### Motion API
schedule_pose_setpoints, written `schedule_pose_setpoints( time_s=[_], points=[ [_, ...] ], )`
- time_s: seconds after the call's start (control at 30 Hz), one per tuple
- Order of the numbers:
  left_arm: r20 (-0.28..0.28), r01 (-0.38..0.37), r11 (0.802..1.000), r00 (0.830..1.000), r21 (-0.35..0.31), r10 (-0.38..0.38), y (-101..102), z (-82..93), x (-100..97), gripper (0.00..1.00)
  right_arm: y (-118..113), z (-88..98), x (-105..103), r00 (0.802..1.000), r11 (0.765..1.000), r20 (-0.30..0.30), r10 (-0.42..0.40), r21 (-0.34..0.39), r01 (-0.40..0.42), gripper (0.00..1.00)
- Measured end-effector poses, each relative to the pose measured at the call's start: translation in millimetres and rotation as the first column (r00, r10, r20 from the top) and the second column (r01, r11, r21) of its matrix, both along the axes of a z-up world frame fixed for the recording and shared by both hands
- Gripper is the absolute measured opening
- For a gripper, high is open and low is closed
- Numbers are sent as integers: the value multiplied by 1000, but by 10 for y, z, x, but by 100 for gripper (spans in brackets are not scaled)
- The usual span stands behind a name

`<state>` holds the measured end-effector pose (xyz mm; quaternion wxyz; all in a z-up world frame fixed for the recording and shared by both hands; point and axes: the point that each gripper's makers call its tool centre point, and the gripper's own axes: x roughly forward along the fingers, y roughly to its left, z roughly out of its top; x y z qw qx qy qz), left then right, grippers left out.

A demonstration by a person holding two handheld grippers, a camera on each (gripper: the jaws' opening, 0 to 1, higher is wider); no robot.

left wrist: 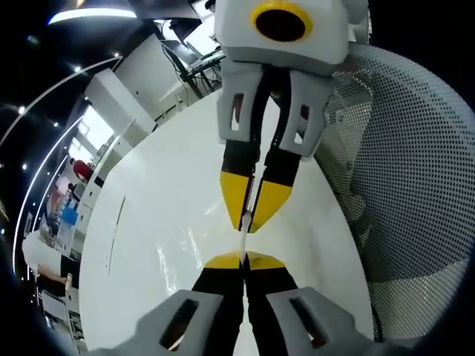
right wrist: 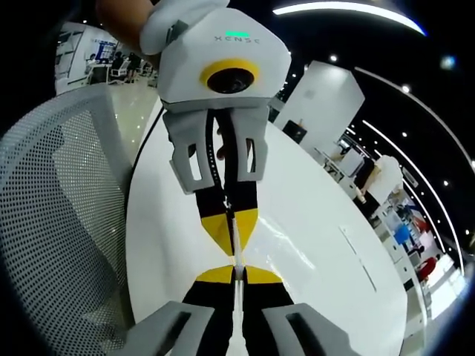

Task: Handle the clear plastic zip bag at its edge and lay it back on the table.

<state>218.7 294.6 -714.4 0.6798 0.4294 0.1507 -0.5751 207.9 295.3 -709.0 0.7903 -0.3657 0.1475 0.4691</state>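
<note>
Right now I have both grippers facing each other tip to tip above the white bench [left wrist: 163, 222], a mesh chair [left wrist: 404, 163] just beyond its edge. My left gripper [left wrist: 244, 261] has its jaws together on a thin clear edge, and my right gripper [right wrist: 236, 276] looks the same, jaws pinched on that same film. The clear plastic zip bag [left wrist: 246, 236] is hard to make out; I see only a pale sliver running between the two sets of yellow tips, held up off the bench. I judge this the holding step, with the laying down not yet done. Next I would lower both hands together, keeping the edge taut, and part the jaws only once the bag rests flat.
</note>
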Motion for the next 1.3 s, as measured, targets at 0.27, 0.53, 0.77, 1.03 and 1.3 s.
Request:
schedule_pose_setpoints(
  time_s=[0.27,0.53,0.77,1.03,1.3],
  points=[
    [2,2,1000,1000,-2,-2,1,15,-6,0,-18,-1,10,1000,1000,0,-3,0,3,0],
    [1,-1,1000,1000,-5,1,2,33,-29,0,-31,-13,9,1000,1000,-1,-7,-1,7,0],
    [1,-6,1000,1000,-13,6,8,61,-29,0,-38,-18,25,1000,1000,-1,-13,2,13,0],
    [3,-11,1000,1000,-19,11,11,59,-5,0,-50,-17,49,1000,1000,0,-18,3,18,0],
    [11,-7,1000,1000,-17,7,-9,85,-8,0,-71,-13,47,1000,1000,4,-25,4,24,0]
  ],
)
